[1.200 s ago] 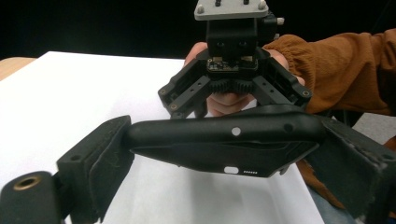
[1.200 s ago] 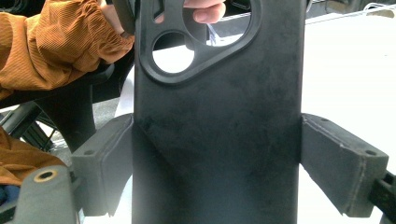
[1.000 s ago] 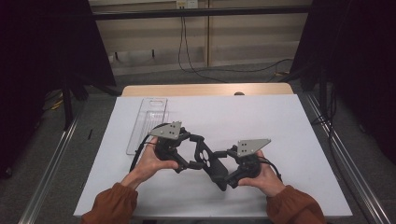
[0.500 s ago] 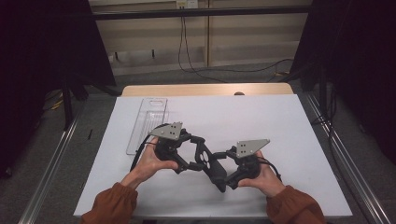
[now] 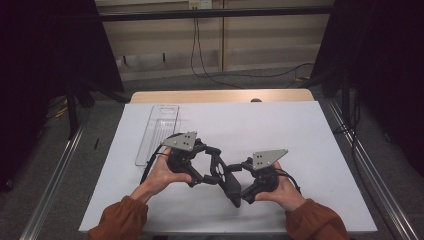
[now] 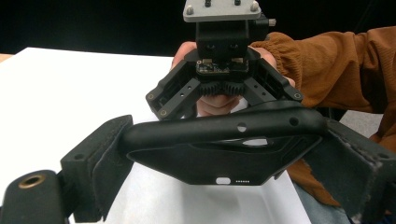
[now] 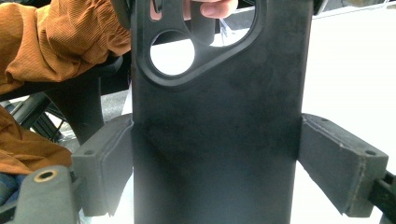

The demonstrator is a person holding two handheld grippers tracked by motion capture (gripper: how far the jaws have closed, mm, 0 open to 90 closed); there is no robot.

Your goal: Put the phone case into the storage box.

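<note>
— Looking down from the high view, what is between the two tools?
— A black phone case (image 5: 227, 181), held off the white worktop (image 5: 300, 130) near its front edge. The left gripper (image 5: 207, 172) and the right gripper (image 5: 239, 187) both have hold of it, each gripped by one of the person's hands in rust-orange sleeves.

— How do the left fingers sit?
— In the left gripper view the phone case (image 6: 224, 149) lies crosswise between the two black fingers (image 6: 100, 163), its ends pressed against their pads, so they pinch it along its length. A port slot and a row of small holes show on its lower edge. Beyond it the right gripper (image 6: 224, 88) faces the camera, with the right hand (image 6: 215, 100) behind it.

— And the right fingers?
— In the right gripper view the phone case (image 7: 219, 140) stands upright between the fingers (image 7: 341, 163), both pads touching its long sides; they pinch it across its width. The camera cut-out is at the top, a fingertip showing just above it, with an orange sleeve (image 7: 56, 42) to the left.

— Anything else on the worktop?
— A clear plastic tray (image 5: 157, 132), long and narrow, lying near the left edge, just behind the left hand (image 5: 162, 175). A wooden strip (image 5: 220, 96) runs along the far edge, and cables trail across the floor beyond.
</note>
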